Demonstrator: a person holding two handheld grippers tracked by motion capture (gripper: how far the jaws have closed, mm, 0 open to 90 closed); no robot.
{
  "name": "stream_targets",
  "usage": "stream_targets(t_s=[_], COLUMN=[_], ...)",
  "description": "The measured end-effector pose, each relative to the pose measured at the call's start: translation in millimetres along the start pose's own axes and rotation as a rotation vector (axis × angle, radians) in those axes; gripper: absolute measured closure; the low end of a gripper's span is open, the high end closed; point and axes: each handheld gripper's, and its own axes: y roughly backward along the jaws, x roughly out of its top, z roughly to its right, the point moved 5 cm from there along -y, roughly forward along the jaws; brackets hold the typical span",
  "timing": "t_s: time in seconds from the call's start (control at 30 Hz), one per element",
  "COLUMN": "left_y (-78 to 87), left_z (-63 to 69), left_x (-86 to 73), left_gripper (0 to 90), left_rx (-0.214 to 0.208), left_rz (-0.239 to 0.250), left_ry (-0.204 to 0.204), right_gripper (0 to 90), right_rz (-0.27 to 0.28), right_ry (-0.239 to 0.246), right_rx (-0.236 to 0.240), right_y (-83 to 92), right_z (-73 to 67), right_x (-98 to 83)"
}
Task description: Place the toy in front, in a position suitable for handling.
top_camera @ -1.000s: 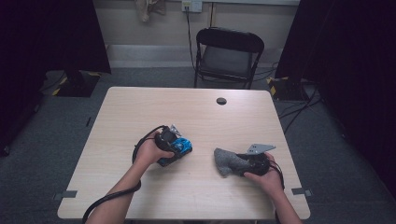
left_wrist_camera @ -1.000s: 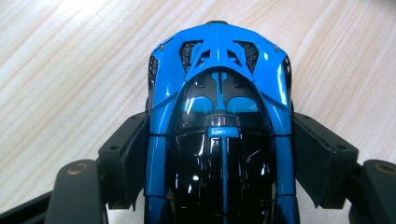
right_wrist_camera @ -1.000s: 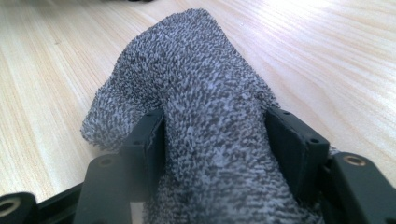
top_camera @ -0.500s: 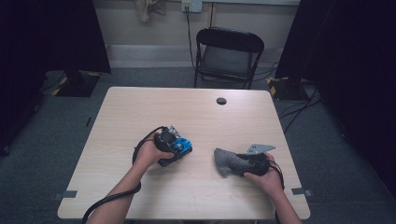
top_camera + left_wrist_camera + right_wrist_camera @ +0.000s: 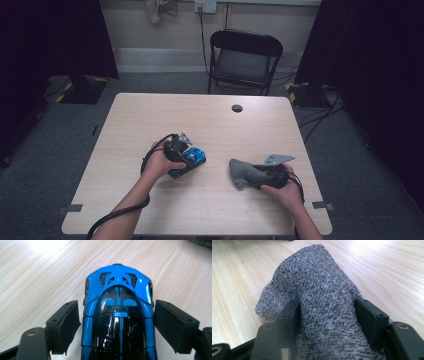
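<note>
1. pale wood grain covers the table [image 5: 150, 120] in the high view, which sits in the middle of the frame with a black folding chair [image 5: 244, 59] behind it at upper centre and a small dark round spot [image 5: 237, 108] near the table's far edge. at lower left of centre, the person's left hand [image 5: 159, 163] holds the left gripper [image 5: 186, 156] over a blue toy car [image 5: 192, 159]. at lower right, the right hand [image 5: 283, 190] holds the right gripper [image 5: 252, 175], with a grey knitted sock [image 5: 245, 172] bunched at its front; a grey three-cornered plate [image 5: 278, 159] sits on top of that gripper. a black cable [image 5: 112, 217] trails along the left forearm toward the bottom edge.

2. blue and glossy black, the toy car [image 5: 117, 315] fills the centre of the left gripper view, lying on the table [image 5: 37, 272] lengthwise between the two jaws. the left gripper [image 5: 117, 326] has just been opening: a gap shows on each side between the pads and the car's flanks, so the car is between the jaws but not clamped.

3. grey speckled knit rises through the middle of the right gripper view: the sock [image 5: 322, 302] runs up from the bottom edge between the jaws of the right gripper [image 5: 329, 317] and folds over toward centre left. both pads press into the fabric, so the jaws are closed on the sock at a middling width. bare table [image 5: 387, 270] shows around it.
</note>
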Motion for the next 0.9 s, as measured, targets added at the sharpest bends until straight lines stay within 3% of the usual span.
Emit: stream_targets(t_s=[0.17, 0.33, 0.57, 0.77, 0.9], left_y=[12.3, 29.8, 57.7, 69.1, 71.8], left_z=[2.4, 6.9, 5.7, 6.1, 8.2], left_x=[-1.6, -12.4, -40.0, -62.1, -73.3], left_gripper=[20.5, 19.4, 18.2, 18.1, 16.5], left_rx=[-0.012, -0.017, 0.005, 0.013, 0.018], left_rz=[0.037, 0.071, 0.117, 0.124, 0.133], left_ry=[0.018, 0.003, 0.03, 0.051, 0.038], right_gripper=[39.2, 39.0, 30.4, 26.5, 27.1], right_rz=[0.0, -0.013, -0.041, -0.063, -0.039], right_ry=[0.0, 0.007, 0.033, 0.066, 0.091], right_rx=[0.0, -0.003, -0.023, -0.036, -0.039], right_y=[0.1, 0.0, 1.4, 5.7, 13.3], right_z=[0.0, -0.4, -1.6, -3.9, -3.0], right_x=[0.0, 1.2, 3.9, 11.0, 20.9])
